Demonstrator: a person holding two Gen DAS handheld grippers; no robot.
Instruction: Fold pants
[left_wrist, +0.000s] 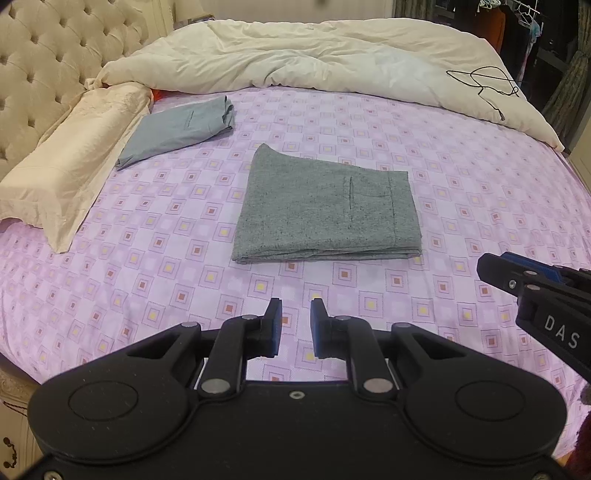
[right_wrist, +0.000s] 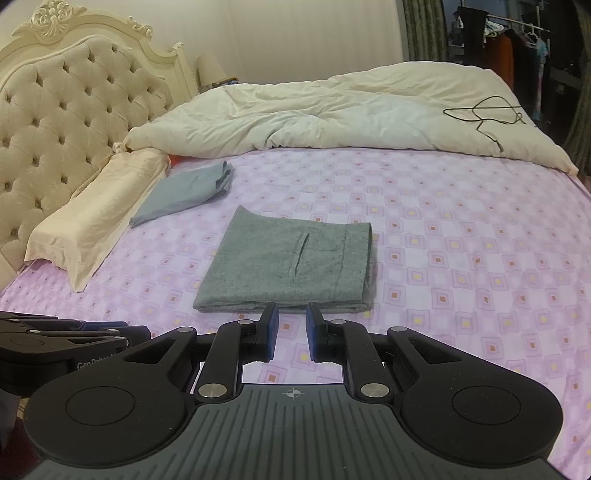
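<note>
Here, the grey pants (left_wrist: 325, 206) lie folded square mid-bed on the purple sheet (left_wrist: 461, 184). Both the left gripper (left_wrist: 295, 325) and right gripper (right_wrist: 291, 328) hover nearby, slightly spread, empty. Any tidying should likely press edges flat.

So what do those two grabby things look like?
Both are black plastic. The left gripper and the right gripper each have two fingers with blue pads, silver bolts and round bumps on a wide base. The right one has white letters, "DAS", on its side.
</note>
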